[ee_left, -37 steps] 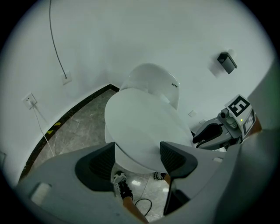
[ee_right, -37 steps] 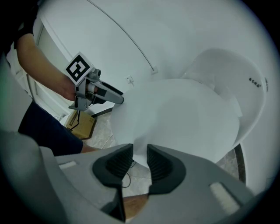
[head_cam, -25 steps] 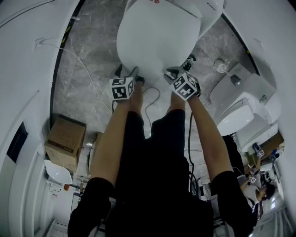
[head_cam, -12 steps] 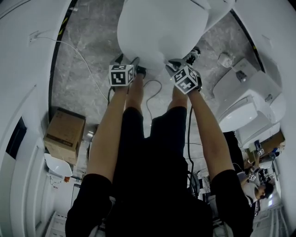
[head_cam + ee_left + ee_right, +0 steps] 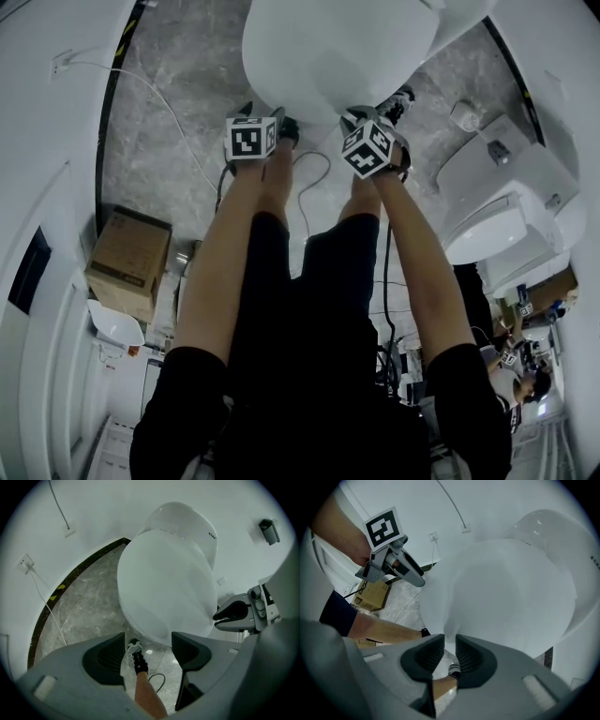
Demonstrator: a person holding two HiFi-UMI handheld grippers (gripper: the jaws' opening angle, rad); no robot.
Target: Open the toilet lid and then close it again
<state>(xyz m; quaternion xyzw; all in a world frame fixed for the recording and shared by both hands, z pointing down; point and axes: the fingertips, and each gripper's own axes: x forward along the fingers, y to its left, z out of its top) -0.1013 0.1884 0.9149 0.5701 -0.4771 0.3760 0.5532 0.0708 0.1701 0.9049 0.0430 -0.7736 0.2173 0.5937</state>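
- Grey marble floor (image 5: 178, 141) and white curved walls were seen all round the toilet lid (image 5: 337, 47). The lid itself was parked at the top middle of the head view, with its rounded front end turned toward the person.
- The left gripper (image 5: 150, 649) was held just off the lid's front rim, toward the lid's left side. Its jaws were spread wide and nothing was pinched. Only a shoe (image 5: 136, 656) and some floor were seen through the gap.
- The right gripper (image 5: 449, 652) was set at the same front rim, just beside the left one. Its jaws had just been closing and were nearly together, and the lid's front rim was caught in the narrow slot between them.
- Both tools were pointed steeply down at the lid's front edge.
- A cardboard box (image 5: 127, 262) was left on the floor by the wall, well apart from the lid and off its left side.
- A thin white cable (image 5: 159, 94) was trailed across the floor left of the lid.
- A second toilet (image 5: 497, 225) was spotted well off the lid's right side.
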